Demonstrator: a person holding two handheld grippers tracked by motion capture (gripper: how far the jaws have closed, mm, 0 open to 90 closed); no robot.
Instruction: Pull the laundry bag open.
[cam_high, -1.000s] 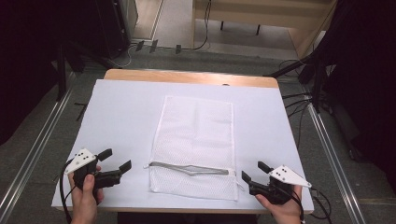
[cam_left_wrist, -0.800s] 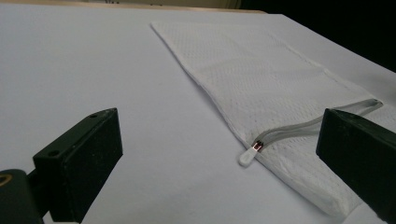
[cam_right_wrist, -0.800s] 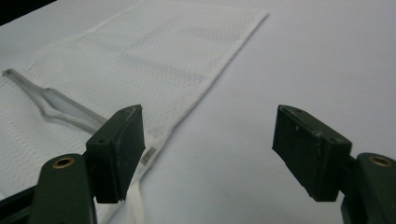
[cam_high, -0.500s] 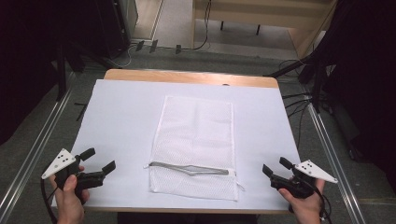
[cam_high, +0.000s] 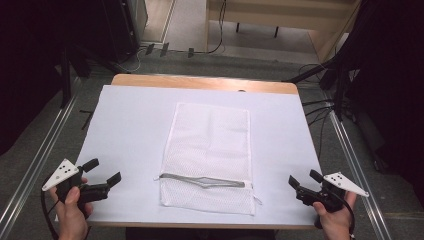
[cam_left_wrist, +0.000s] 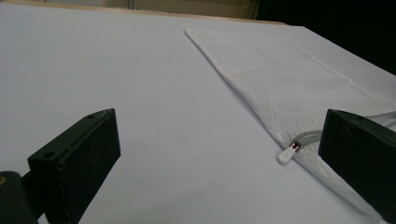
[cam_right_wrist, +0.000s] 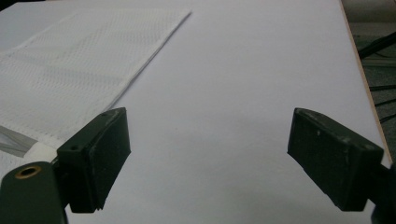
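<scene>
We hold the left gripper (cam_high: 105, 171) and right gripper (cam_high: 304, 179), jaws spread wide, flanking a white mesh laundry bag (cam_high: 210, 150) on the table (cam_high: 130, 120).

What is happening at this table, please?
A person holds a gripper in each hand at the near corners of a white-covered table. The left gripper and the right gripper are both open and hold nothing. Between them a white mesh bag lies flat, its zipper running across near the person's end, with the zipper pull at the left side. Neither gripper touches the bag.
</scene>
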